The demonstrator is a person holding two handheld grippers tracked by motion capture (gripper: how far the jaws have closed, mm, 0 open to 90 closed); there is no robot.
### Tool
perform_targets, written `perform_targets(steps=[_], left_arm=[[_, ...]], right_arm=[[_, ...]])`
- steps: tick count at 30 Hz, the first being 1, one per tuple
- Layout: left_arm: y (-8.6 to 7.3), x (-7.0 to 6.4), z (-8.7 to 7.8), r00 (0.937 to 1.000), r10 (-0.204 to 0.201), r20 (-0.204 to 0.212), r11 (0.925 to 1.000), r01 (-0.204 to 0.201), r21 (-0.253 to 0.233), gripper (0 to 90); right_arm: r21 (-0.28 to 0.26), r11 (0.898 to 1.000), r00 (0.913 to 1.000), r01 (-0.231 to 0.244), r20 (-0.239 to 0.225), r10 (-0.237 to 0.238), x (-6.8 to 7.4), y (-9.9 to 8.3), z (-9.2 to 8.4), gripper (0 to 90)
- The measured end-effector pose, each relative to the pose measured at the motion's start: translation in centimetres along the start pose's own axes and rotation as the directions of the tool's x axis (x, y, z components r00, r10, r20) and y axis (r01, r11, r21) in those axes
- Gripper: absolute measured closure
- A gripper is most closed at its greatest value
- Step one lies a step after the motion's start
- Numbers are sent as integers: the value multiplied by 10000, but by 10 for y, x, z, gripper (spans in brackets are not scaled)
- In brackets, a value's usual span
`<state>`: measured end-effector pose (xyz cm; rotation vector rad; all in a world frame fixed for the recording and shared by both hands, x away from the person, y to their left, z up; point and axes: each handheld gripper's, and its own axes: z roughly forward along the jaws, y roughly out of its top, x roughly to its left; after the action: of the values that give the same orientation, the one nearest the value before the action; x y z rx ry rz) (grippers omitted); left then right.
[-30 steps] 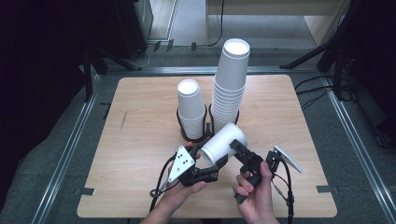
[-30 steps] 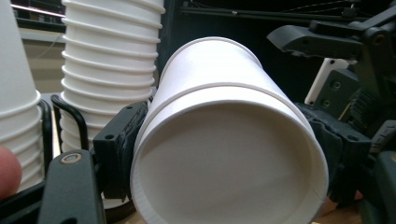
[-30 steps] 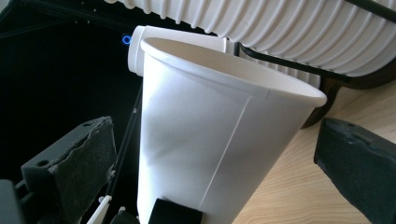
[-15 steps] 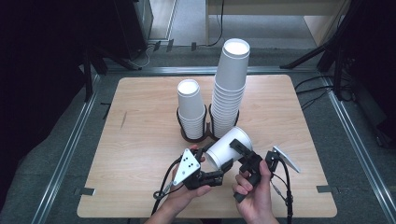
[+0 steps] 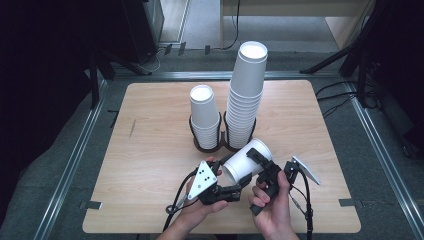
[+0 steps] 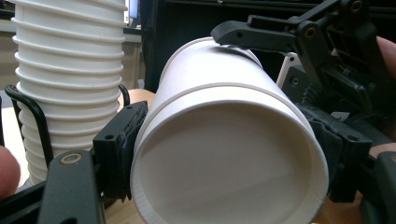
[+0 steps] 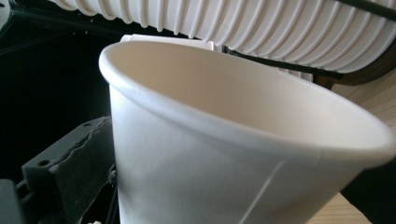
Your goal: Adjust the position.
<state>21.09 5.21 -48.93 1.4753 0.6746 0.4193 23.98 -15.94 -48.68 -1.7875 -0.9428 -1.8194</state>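
A white paper cup (image 5: 247, 160) lies tilted above the table's front, base toward me. My left gripper (image 5: 235, 177) is shut on its base end, and both pads (image 6: 116, 149) press the wall of the cup (image 6: 224, 140). My right gripper (image 5: 260, 162) reaches around the mouth end. Its jaws have just been closing, and one pad (image 7: 70, 163) lies against the cup (image 7: 210, 163). Behind stand a short cup stack (image 5: 204, 112) and a tall cup stack (image 5: 247, 90) in a black wire holder (image 5: 207, 147).
The wooden table (image 5: 150, 165) has bare room left and right of the holder. The ribbed stack (image 6: 65, 70) and holder wire (image 6: 28, 112) are close behind the held cup. Metal rails and dark stands ring the table.
The left gripper has carried the cup a little to the right, in between the right gripper's jaws. The right hand has stayed in place.
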Motion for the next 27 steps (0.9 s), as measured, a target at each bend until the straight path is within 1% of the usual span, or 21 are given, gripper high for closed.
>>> perform_targets(steps=[2,4,8,12,15,17,18,20,21,22,23,25,26,27], left_arm=[[0,0,0,10000,7,26,10000,-7,28,230],[-1,-2,0,9998,207,-32,9998,-207,43,230],[-1,-1,0,9999,155,19,9999,-155,19,229],[0,0,0,10000,46,61,10000,-46,35,222],[1,0,0,10000,-20,-23,9997,21,250,210],[2,0,0,9998,140,-167,9983,-131,561,199],[3,0,1,9998,122,-185,9977,-109,667,189],[4,2,1,9998,-92,-148,9966,104,814,129],[4,3,0,9997,-167,-158,9964,179,824,117],[5,4,0,9997,-225,-134,9961,236,850,99],[6,6,-1,9995,-301,-67,9956,305,884,95],[8,7,-3,9991,-429,48,9946,422,944,81],[9,8,-3,9987,-495,93,9940,483,983,79],[10,8,-4,9985,-532,149,9934,514,1023,79]], right_arm=[[-125,9999,10000,-65,55,65,0,0,0,45],[-230,9997,9999,-125,80,127,-1,0,0,60],[-273,9994,9998,-207,-50,206,0,0,-1,86],[-299,9995,10000,46,-70,-48,1,-1,-1,108],[-328,9991,9996,267,41,-266,2,-2,0,125],[-357,9987,9993,359,56,-357,1,-3,1,134],[-327,9987,9992,387,47,-386,1,-3,1,136],[-455,9964,9974,717,57,-715,3,-4,1,137],[-484,9945,9957,925,122,-920,4,-5,0,137],[-569,9899,9914,1300,202,-1290,7,-5,0,137],[-661,9856,9878,1554,227,-1542,9,-6,0,138],[-826,9782,9816,1906,300,-1887,12,-6,-1,138],[-907,9707,9747,2227,415,-2198,13,-7,-1,138],[-977,9659,9706,2397,467,-2362,13,-6,-1,138]])
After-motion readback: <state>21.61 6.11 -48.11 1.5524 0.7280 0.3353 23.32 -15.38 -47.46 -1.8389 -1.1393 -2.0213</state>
